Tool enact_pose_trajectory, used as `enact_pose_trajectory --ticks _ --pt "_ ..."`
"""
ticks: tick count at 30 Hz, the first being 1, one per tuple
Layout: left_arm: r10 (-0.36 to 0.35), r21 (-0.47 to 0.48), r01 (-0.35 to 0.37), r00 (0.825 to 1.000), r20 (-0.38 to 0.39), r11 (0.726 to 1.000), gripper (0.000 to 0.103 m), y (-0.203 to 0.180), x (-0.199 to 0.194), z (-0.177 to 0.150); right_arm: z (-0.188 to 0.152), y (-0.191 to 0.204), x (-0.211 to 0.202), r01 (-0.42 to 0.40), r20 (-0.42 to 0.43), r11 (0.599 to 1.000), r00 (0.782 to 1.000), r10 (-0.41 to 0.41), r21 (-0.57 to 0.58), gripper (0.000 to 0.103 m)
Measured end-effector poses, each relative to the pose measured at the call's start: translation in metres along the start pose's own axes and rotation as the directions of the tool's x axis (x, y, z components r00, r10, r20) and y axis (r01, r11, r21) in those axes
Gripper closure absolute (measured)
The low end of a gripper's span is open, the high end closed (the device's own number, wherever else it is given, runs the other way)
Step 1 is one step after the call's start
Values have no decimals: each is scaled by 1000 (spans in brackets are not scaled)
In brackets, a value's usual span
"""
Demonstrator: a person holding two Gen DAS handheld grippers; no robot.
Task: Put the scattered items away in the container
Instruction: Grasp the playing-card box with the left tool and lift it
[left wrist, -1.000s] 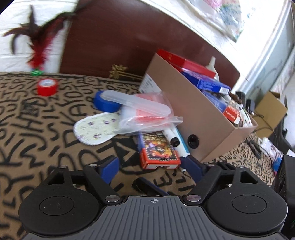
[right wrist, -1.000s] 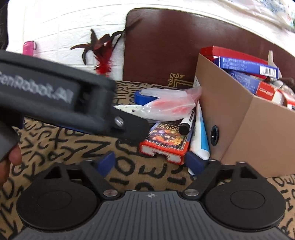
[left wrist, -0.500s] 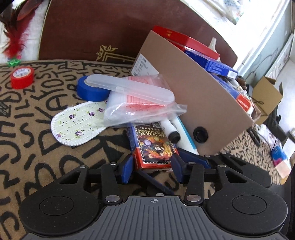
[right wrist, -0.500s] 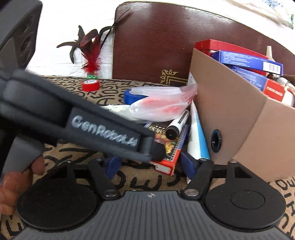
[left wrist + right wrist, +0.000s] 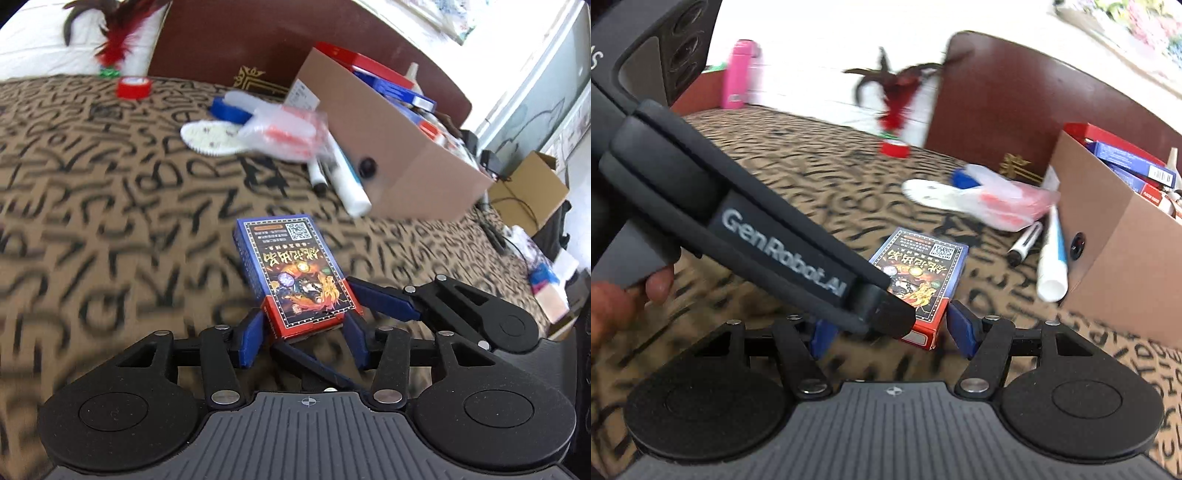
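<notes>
At 1 o'clock of the card box [image 5: 295, 273], a marker [image 5: 317, 177] and white tube [image 5: 349, 181] lie against the cardboard box [image 5: 399, 155]. The left hand-held gripper [image 5: 304, 332] clamps the card box's red end (long axis toward 12 o'clock). The right hand-held gripper [image 5: 890, 332] stands apart.

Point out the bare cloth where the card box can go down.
Left of the card box, in the left gripper, the cloth is bare back to the red tape. Crowded: insole, bag, marker and tube against the carton.
</notes>
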State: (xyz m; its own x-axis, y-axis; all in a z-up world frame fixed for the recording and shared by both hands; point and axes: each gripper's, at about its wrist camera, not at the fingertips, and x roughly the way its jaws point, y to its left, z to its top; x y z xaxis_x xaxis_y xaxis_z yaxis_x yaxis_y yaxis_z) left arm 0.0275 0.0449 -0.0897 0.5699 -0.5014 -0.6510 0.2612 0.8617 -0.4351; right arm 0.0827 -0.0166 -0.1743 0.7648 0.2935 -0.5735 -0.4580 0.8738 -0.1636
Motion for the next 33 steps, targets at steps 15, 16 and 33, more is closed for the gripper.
enact_pose_trajectory --ticks 15,16,33 --pt "11 53 -14 999 51 998 21 -18 -21 1 -22 18 -44 12 3 997 1000 -13 73 23" --pt "17 61 -21 998 57 998 19 -18 -18 7 -22 19 -42 10 1 997 1000 -10 72 23" --pt "-54 100 59 997 -53 993 36 -17 15 9 -37 -42 -51 67 -15 973 998 -65 219 23"
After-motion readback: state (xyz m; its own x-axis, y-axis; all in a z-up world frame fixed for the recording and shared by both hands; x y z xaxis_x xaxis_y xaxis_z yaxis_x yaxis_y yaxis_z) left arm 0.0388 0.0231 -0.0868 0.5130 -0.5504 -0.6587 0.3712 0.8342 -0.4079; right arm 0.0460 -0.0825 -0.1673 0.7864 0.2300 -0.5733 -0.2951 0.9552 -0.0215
